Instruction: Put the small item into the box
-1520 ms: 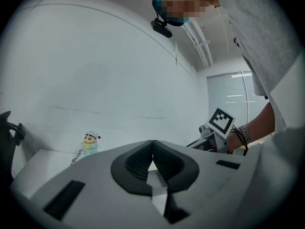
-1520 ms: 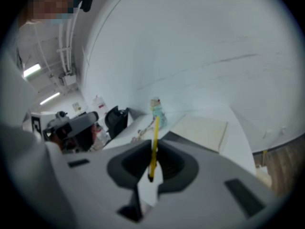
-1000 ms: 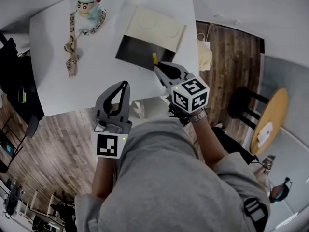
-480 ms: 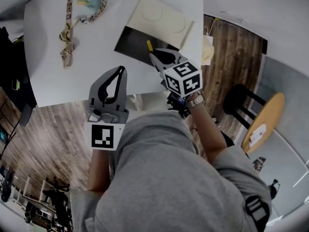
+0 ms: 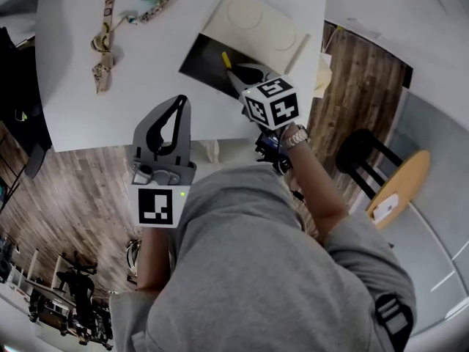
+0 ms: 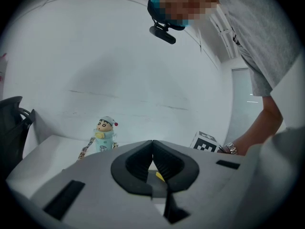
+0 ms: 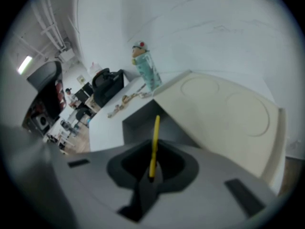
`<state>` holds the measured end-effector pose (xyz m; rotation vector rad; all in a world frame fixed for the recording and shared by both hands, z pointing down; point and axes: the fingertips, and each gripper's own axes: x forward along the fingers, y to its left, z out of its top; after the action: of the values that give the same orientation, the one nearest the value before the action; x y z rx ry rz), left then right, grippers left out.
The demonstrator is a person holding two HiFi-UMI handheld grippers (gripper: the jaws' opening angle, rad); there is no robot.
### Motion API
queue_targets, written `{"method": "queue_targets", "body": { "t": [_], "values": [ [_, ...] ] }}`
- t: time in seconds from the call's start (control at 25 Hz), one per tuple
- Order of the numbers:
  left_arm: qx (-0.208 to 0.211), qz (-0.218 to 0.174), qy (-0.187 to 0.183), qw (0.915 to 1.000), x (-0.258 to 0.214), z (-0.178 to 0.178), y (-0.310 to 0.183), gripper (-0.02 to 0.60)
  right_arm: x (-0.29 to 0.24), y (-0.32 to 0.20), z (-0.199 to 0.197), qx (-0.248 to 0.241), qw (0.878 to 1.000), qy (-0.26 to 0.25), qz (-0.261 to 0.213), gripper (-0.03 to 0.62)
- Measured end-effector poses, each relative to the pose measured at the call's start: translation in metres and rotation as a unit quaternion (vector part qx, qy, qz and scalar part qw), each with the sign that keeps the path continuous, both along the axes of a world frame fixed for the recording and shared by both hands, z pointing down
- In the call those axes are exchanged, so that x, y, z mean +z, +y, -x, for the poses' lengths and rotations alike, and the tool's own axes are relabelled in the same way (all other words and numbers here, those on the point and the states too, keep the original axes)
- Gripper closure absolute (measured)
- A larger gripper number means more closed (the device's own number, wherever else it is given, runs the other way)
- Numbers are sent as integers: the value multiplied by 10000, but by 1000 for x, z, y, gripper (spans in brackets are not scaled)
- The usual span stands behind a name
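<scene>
A thin yellow stick (image 5: 226,59) is clamped upright in my right gripper (image 5: 235,74), which is shut on it. In the right gripper view the stick (image 7: 154,142) rises from the closed jaws over the box's dark inside (image 7: 136,123). The box (image 5: 205,61) lies open on the white table (image 5: 139,79), its cream lid (image 5: 258,26) tilted back. My left gripper (image 5: 180,103) hovers at the table's near edge, left of the box, shut and holding nothing. Its tips (image 6: 152,143) meet in the left gripper view.
A cartoon figure (image 6: 105,132) on a patterned lanyard (image 5: 102,46) stands at the table's far left. A black stool (image 5: 359,152) and a round wooden table (image 5: 399,189) stand on the floor to the right. A dark bag (image 5: 15,86) lies off the table's left side.
My right gripper has carried the yellow stick forward, from the box's near edge to over its dark inside. The left gripper has hardly moved.
</scene>
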<state>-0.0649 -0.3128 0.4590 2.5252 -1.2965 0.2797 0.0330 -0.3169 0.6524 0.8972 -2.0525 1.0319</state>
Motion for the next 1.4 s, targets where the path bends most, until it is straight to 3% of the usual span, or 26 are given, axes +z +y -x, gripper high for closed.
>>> {"method": "queue_targets", "body": {
  "t": [0.52,1.08,1.4],
  "values": [
    [-386,88,4,9992,6,14,-9,549,39,0,7,-373,9979,360,391,535],
    [-583,84,-29,9983,6,30,-5,549,49,1,8,-218,9967,471,619,534],
    [-556,71,-30,9984,6,33,5,549,45,1,8,-103,9977,432,520,534]
  ]
}}
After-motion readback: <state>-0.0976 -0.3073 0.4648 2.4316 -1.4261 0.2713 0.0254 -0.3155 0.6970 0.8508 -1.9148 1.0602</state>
